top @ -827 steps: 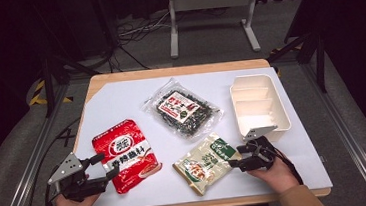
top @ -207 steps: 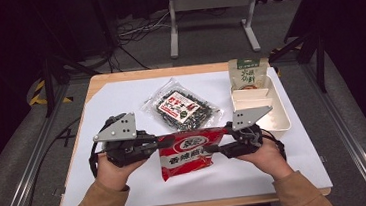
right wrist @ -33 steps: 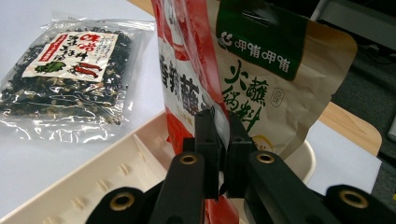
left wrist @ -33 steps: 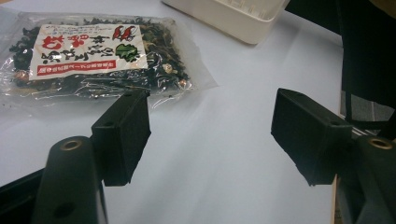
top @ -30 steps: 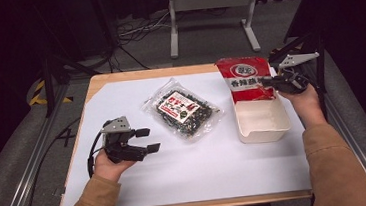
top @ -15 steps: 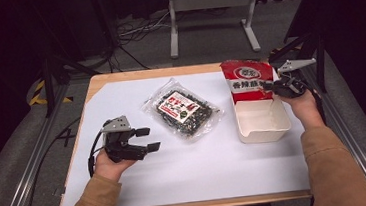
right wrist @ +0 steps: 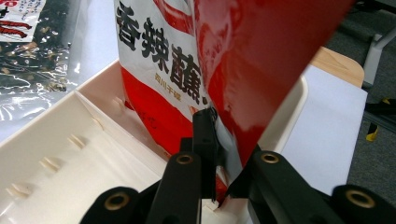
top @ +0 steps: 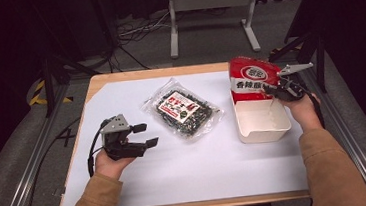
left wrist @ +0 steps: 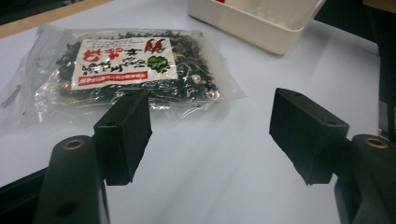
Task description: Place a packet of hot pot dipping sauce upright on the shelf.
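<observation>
A red and white snack bag (top: 252, 79) stands upright in the far end of the white bin (top: 263, 128), with my right gripper (top: 271, 90) shut on its right edge. In the right gripper view the jaws pinch the red bag (right wrist: 187, 70) above the white bin (right wrist: 56, 154). A clear bag of dark dried food (top: 183, 111) with a white and red label lies flat mid-table. My left gripper (top: 143, 135) stands open on the table to the left of it. In the left gripper view that clear bag (left wrist: 126, 70) lies just beyond the open jaws.
The white sheet (top: 177, 174) covers the wooden table (top: 118, 78). A metal stand (top: 210, 10) and cables lie on the floor behind the table. Rails run along both sides. The bin's corner (left wrist: 261, 23) shows beyond the clear bag in the left gripper view.
The right gripper has tipped the red bag more upright and lowered it a little into the far end of the bin. The left gripper has stayed where it was, open.
</observation>
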A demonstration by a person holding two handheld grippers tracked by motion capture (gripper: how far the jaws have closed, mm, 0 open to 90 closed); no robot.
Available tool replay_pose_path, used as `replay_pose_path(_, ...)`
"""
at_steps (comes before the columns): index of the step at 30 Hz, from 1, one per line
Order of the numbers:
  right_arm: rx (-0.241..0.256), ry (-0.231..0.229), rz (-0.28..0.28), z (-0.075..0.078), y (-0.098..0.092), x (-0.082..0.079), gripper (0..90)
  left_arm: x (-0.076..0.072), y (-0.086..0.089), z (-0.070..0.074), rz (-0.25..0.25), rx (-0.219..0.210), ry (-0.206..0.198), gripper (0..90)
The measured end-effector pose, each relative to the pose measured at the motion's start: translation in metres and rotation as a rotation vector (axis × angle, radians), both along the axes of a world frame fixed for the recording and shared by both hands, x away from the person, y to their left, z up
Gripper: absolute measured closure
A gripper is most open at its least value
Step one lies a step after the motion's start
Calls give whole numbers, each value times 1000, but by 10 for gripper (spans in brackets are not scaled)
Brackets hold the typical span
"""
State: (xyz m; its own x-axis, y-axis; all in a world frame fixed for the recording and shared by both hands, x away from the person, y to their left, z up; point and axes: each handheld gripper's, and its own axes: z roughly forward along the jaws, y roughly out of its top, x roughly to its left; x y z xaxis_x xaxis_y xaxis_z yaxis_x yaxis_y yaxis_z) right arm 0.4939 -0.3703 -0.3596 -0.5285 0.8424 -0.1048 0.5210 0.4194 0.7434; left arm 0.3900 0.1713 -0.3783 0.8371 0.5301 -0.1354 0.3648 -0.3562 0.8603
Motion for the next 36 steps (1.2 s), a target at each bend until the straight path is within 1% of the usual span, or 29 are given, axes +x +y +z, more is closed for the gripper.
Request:
replay_pose_path(2, -4, -2, -4, 1, 0, 0, 800, 3, 2, -1, 20, 10, 31, 294)
replay_pose_path(3, -2, -2, -4, 1, -1, -1, 784, 5, 4, -2, 35, 11, 59, 279)
replay_pose_path(4, 2, -1, -12, 2, -1, -1, 741, 6, 5, -3, 36, 5, 70, 256)
replay_pose_path(5, 4, -3, -20, 2, -2, -1, 683, 7, 7, -4, 40, -5, 73, 241)
replay_pose_path(6, 19, 4, -31, 3, -3, -2, 640, 8, 8, -3, 42, -1, 76, 222)
replay_pose_path(7, 19, 4, -31, 3, -3, -2, 640, 8, 8, -3, 42, -1, 76, 207)
replay_pose_path(8, 52, 9, -28, 4, -3, -3, 539, 8, 8, -4, 42, -5, 81, 195)
replay_pose_path(10, 50, 14, -28, 5, -2, -5, 526, 10, 7, -4, 46, -5, 84, 186)
replay_pose_path(11, 28, 8, -24, 5, -1, -6, 504, 10, 6, -4, 51, -3, 89, 174)
replay_pose_path(12, 17, -1, -25, 6, 0, -7, 465, 11, 5, -5, 53, 2, 90, 162)
replay_pose_path(13, 16, -5, -31, 7, 1, -9, 452, 12, 4, -5, 56, 5, 92, 142)
replay_pose_path(15, 32, -14, -33, 9, 0, -12, 451, 12, 2, -5, 67, 18, 89, 108)
replay_pose_path(17, 42, -31, -37, 13, -2, -18, 445, 13, 2, -5, 68, 17, 85, 106)
replay_pose_path(18, 43, -42, -39, 16, -3, -21, 444, 14, 2, -4, 68, 27, 75, 88)
replay_pose_path(19, 43, -42, -39, 16, -3, -21, 444, 14, 2, -4, 78, 40, 71, 88)
replay_pose_path(20, 43, -56, -35, 19, -4, -26, 444, 15, 1, -4, 102, 70, 51, 67)
replay_pose_path(21, 46, -62, -36, 21, -4, -29, 444, 15, 1, -4, 103, 77, 48, 69)
replay_pose_path(22, 50, -65, -36, 22, -4, -31, 444, 15, 1, -4, 108, 80, 52, 69)
replay_pose_path(23, 50, -75, -37, 24, -5, -34, 441, 15, 1, -4, 106, 74, 55, 69)
replay_pose_path(24, 55, -74, -38, 24, -6, -35, 438, 15, 2, -4, 107, 71, 58, 71)
replay_pose_path(26, 64, -73, -39, 26, -6, -38, 438, 15, 3, -4, 114, 74, 53, 72)
replay_pose_path(28, 70, -82, -43, 30, -7, -46, 440, 16, 3, -4, 123, 78, 49, 73)
replay_pose_path(29, 70, -82, -43, 30, -7, -46, 440, 16, 3, -4, 123, 78, 49, 72)
replay_pose_path(30, 78, -92, -40, 34, -7, -54, 443, 17, 3, -4, 125, 88, 46, 72)
replay_pose_path(31, 81, -94, -39, 35, -7, -56, 442, 17, 3, -4, 125, 88, 46, 72)
replay_pose_path(32, 84, -94, -35, 37, -7, -60, 442, 18, 4, -4, 129, 83, 54, 73)
replay_pose_path(34, 87, -98, -27, 40, -5, -67, 442, 18, 4, -4, 125, 80, 55, 76)
replay_pose_path(35, 87, -98, -27, 40, -5, -67, 442, 18, 4, -4, 125, 80, 55, 77)
replay_pose_path(36, 92, -101, -21, 41, -4, -70, 441, 19, 5, -4, 127, 81, 50, 77)
